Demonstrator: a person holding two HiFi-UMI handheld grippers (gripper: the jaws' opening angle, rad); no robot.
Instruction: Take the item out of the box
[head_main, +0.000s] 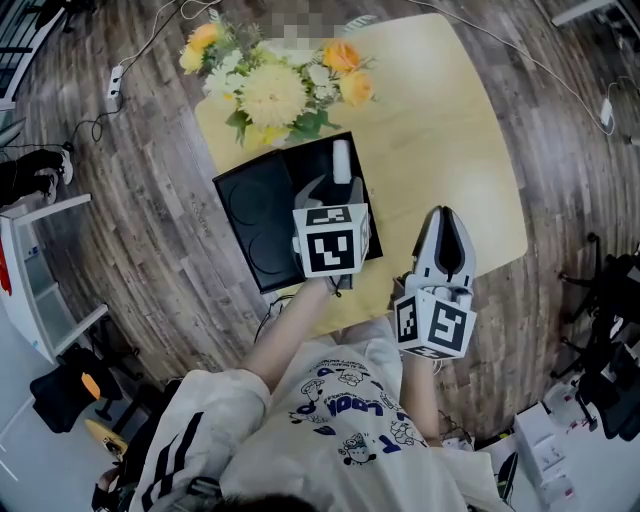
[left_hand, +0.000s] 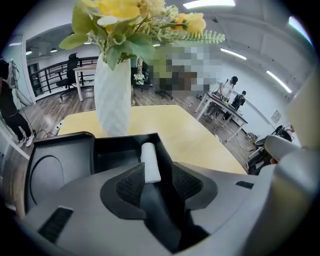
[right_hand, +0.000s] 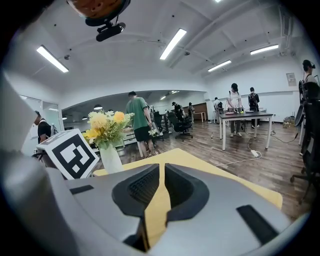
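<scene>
Matt black plastic box (head_main: 250, 215), smooth wooden table (head_main: 440, 120)

Box (head_main: 250, 215) black; item (head_main: 341, 160) white. Worktop (head_main: 440, 120) pale yellow. Flowers (head_main: 272, 90) yellow, orange, white; vase (left_hand: 112, 95) white, ribbed. Left gripper (left_hand: 152, 175) and right gripper (right_hand: 161, 175) grey; cubes (head_main: 330, 245) black-and-white squares.

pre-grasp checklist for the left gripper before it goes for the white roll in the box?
1. Left gripper jaws apart: ok.
2. White roll lined up between the jaws: ok; it lies just ahead, along the gap.
3. Pads on the roll: not ok, no contact shows.
4. Roll in the black box: ok, in the right compartment, lying flat.
5. Flower vase out of the way: ok, it stands on the table behind the box.
6. Right gripper clear: ok, over bare table right of the box, jaws close together, nothing between them.
</scene>
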